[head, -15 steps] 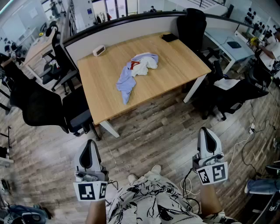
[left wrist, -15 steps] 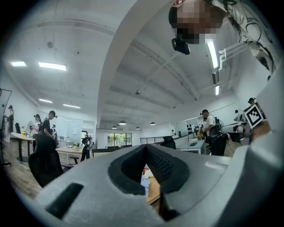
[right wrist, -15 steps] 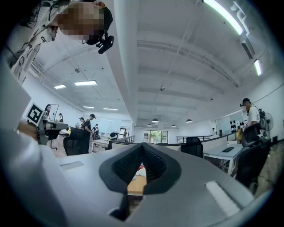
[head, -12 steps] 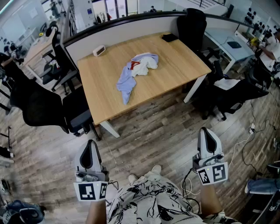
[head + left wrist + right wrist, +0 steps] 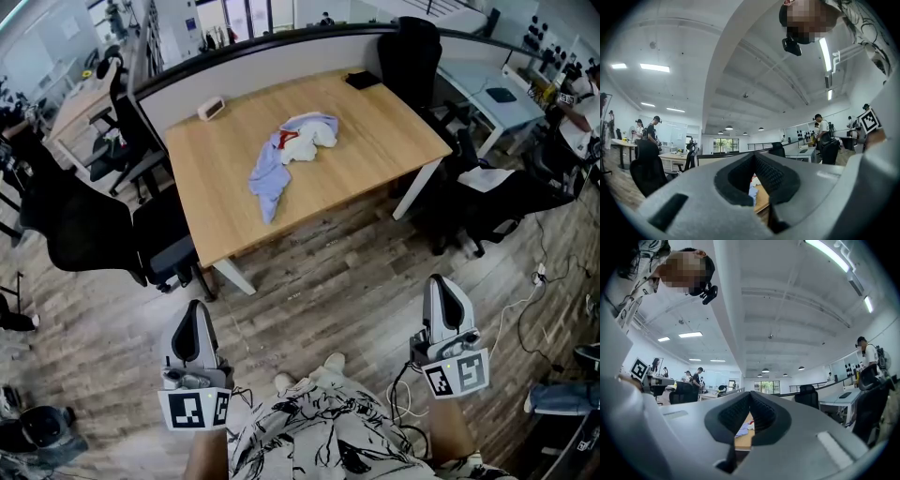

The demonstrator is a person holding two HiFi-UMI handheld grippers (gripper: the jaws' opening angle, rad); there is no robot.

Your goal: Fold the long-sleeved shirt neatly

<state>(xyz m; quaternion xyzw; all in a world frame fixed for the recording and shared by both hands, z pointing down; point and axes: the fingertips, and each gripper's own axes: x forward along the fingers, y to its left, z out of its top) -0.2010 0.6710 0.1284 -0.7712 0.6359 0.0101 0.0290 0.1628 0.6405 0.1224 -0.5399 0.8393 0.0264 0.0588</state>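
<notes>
Fingers shut, empty on left gripper (image 5: 195, 309) and right gripper (image 5: 442, 281), unmoved; crumpled long-sleeved shirt (image 5: 281, 159) untouched at 12 o'clock on surface (image 5: 375, 141).

Shirt on the table, person standing well back from it

The shirt (image 5: 289, 152) lies bunched near the middle of the table (image 5: 394, 141), one end trailing toward the front edge. Behind it, by the rear left corner, sits a small device (image 5: 212, 109), and at the rear right corner lies a flat object (image 5: 363, 81). A partition (image 5: 272, 52) runs along the table's far side. One chair (image 5: 89, 225) stands off the left end, another (image 5: 410, 47) behind the rear right corner and a third (image 5: 502, 202) off the right end, with a second desk (image 5: 487, 98) behind that one. On the floor (image 5: 319, 281) in front of the table, well apart from it, the left gripper (image 5: 195, 309) and right gripper (image 5: 441, 281) are side by side, both pointing toward the table.
</notes>
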